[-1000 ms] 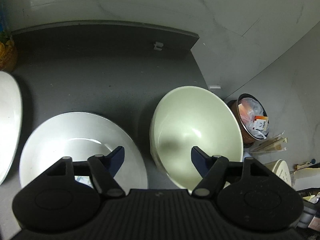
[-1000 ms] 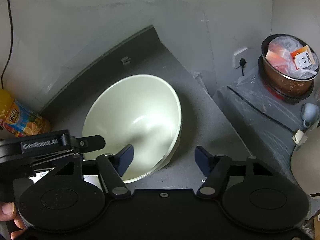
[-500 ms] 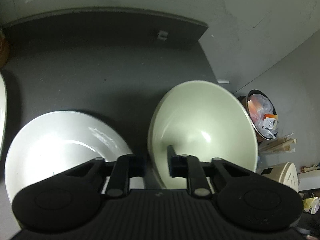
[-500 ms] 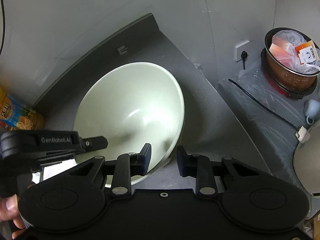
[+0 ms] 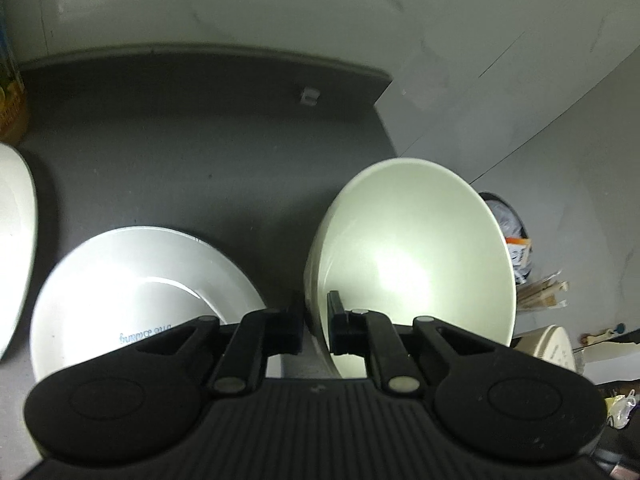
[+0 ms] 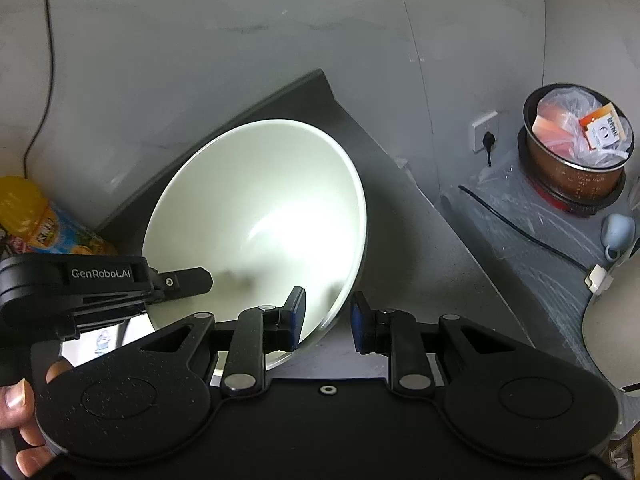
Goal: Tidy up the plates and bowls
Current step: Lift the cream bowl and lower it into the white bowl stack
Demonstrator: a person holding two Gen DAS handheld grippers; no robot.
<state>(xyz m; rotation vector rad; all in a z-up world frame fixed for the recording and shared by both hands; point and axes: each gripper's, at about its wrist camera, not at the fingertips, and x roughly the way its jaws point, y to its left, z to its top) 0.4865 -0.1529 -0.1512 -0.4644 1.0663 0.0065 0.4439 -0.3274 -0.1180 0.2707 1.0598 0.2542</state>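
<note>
My left claw [image 5: 314, 330] is clamped on the near left rim of the pale green bowl [image 5: 412, 264], one finger outside the wall and one inside it. My right claw [image 6: 328, 320] grips the same bowl [image 6: 260, 216] at its near right rim, a blue-padded finger [image 6: 296, 312] inside and the other outside; both claws have just been closing onto it. Between the two grips the bowl looks tipped, its far edge leaning toward the wall, though I cannot tell whether its base touches the dark grey table [image 5: 180, 152].

Just beside the bowl, on my left, a white plate [image 5: 132, 292] lies flat on the table with some blue lettering near its close edge. Another white dish [image 5: 14, 248] shows only as a curved edge at the far left. A bottle of orange drink [image 6: 44, 220] stands at the back left by the wall.

From my right wrist I can see my left claw's black body [image 6: 100, 276] reaching in at the bowl's other side, and fingers of my left hand [image 6: 18, 404] around its handle. Off to the right, well apart from the table, a copper-coloured pot [image 6: 576, 164] stuffed with plastic bags and packets sits on a grey ledge [image 6: 520, 224], with a black cord [image 6: 520, 224] running across it from a wall socket [image 6: 486, 130] and a pale blue mug [image 6: 618, 234] nearby.
</note>
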